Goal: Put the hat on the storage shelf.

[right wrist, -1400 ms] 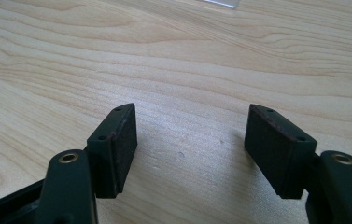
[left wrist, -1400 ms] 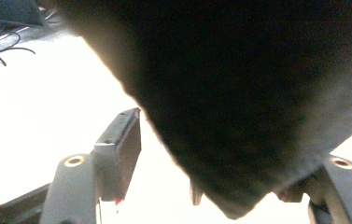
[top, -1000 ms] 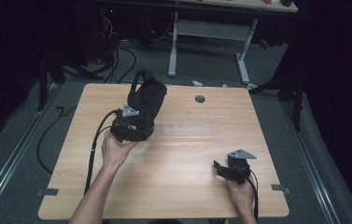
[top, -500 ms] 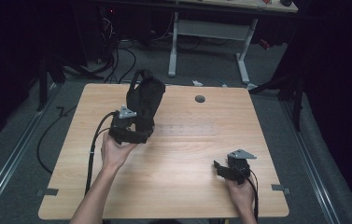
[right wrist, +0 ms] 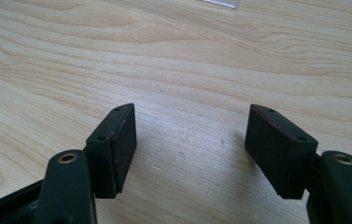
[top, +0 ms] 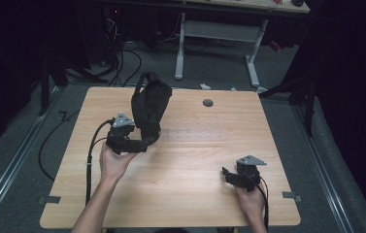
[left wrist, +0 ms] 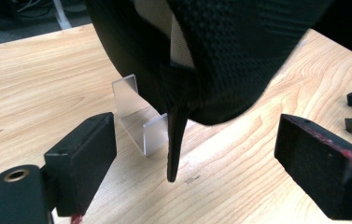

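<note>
The wooden table (top: 180, 194) is the largest item, pale-grained, with a small dark round hole (top: 207, 103) near its far edge. On its far left part stands a black bag (top: 149, 109) of knitted-looking fabric, upright and leaning slightly, with a loop or strap rising at its top; in the left gripper view its rounded underside hangs over the wood and a narrow black strap end (left wrist: 174, 149) drops from it toward the table surface. Behind that strap end a small clear plastic stand (left wrist: 138, 119) sits on the table, partly hidden under the bag. The left gripper (top: 139, 144), held in the person's left hand (top: 114, 162), lies just beside the bag's lower end, a grey three-cornered plate on top and a black cable trailing off toward the table's left edge. Its jaws are spread wide and have just been closing a little; the strap end hangs in the gap between them, and neither pad presses on it. The right gripper (top: 225, 174) rests low at the near right of the table, well apart from the bag, in the person's right hand (top: 251, 204). Its jaws are likewise apart, with bare wood between the pads (right wrist: 117, 149).
</note>
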A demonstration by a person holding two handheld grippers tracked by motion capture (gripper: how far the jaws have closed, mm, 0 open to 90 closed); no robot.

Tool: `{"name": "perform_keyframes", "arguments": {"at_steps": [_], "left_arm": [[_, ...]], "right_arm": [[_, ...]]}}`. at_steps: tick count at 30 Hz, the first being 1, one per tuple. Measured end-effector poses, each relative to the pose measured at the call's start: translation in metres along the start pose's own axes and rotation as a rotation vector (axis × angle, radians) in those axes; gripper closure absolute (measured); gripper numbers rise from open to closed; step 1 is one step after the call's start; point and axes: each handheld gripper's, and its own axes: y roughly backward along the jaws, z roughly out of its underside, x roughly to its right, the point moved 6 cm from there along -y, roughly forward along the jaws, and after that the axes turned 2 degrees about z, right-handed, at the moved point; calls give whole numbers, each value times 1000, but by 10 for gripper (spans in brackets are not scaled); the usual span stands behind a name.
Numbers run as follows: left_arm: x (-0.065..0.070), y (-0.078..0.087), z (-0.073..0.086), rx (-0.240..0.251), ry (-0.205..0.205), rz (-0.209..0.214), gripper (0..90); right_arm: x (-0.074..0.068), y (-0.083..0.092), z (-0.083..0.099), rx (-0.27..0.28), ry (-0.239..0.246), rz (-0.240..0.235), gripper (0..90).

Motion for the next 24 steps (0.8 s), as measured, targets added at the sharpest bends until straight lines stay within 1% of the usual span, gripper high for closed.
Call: {"name": "perform_keyframes", "arguments": {"at_steps": [5, 10, 15, 16, 17, 21, 24], "left_arm": [[2, 13, 1, 10, 8, 15, 148], [2, 22, 6, 3, 23, 30, 157], [0, 29, 18, -5, 38, 40, 166], [-1, 31, 21, -16, 51, 49, 187], [-1, 32, 24, -23, 53, 49, 198], [-3, 35, 36, -40, 55, 49, 204], [-4, 36, 42, -44, 54, 51, 205]], "right_arm": [[0, 0, 0, 0, 0, 0, 342], [0, 0, 0, 0, 1, -1, 342], [0, 0, 0, 0, 1, -1, 342], [0, 0, 0, 0, 1, -1, 342], [0, 0, 0, 0, 0, 0, 342], [0, 0, 0, 0, 1, -1, 342], [0, 0, 0, 0, 1, -1, 342]]}}
